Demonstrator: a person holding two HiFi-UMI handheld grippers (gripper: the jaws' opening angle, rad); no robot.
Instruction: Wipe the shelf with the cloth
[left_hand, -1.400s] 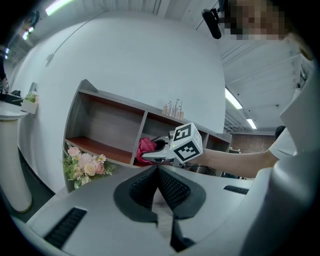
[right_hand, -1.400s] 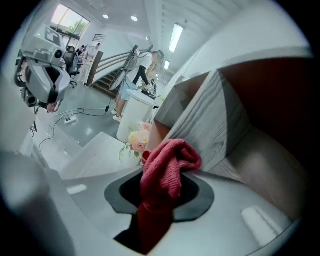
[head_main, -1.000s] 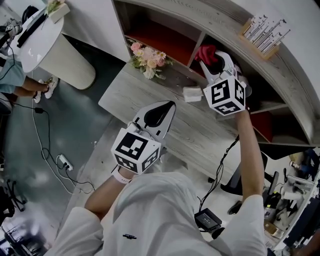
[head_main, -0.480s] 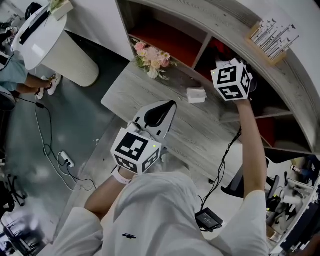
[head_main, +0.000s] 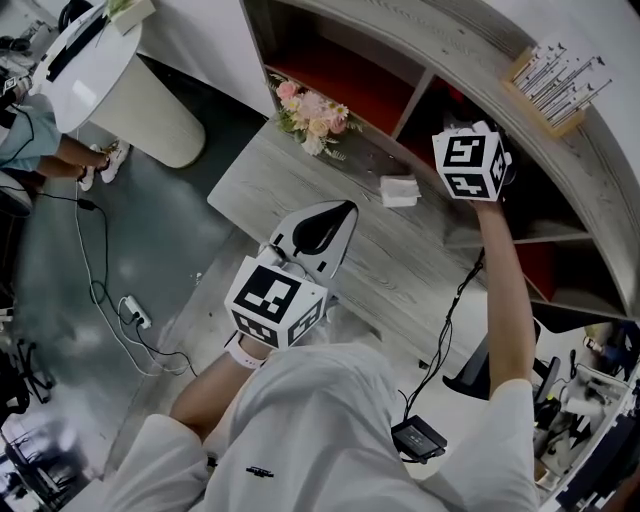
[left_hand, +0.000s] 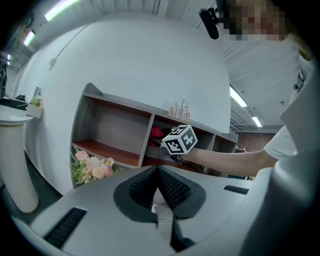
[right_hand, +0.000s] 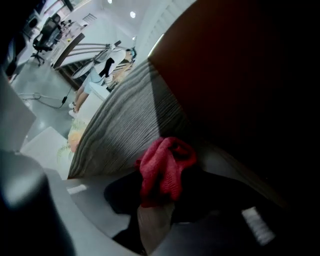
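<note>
Your right claw (right_hand: 162, 194) is pinching the red cloth (right_hand: 169, 162). The cloth is bunched between the two pads and bulges out past the tips. That arm is stretched into the middle compartment of the shelf (head_main: 455, 35), just right of the upright divider (right_hand: 120, 130). The divider's grey wood grain fills the left of the right gripper view, and the rest of the compartment is dark reddish brown. No view shows whether the cloth presses on a board or hangs just clear of it. In the head view the jaws and the cloth are out of sight inside the compartment, and only the marker cube (head_main: 470, 160) shows at its mouth.

Your left claw (head_main: 322, 226) hangs low in front of you over the near edge of the worktop (head_main: 290, 180), well apart from the shelf. Its jaws are pressed together at the tips with nothing between them. It points toward the shelf, so its view takes in your right arm and a bit of the red cloth beside the cube.

On the worktop a small white box (head_main: 400, 190) lies near your right arm. A bunch of pink and white flowers (head_main: 315, 110) stands just below the left compartment. A holder of thin sticks (head_main: 558, 72) stands on the shelf's top board.
</note>
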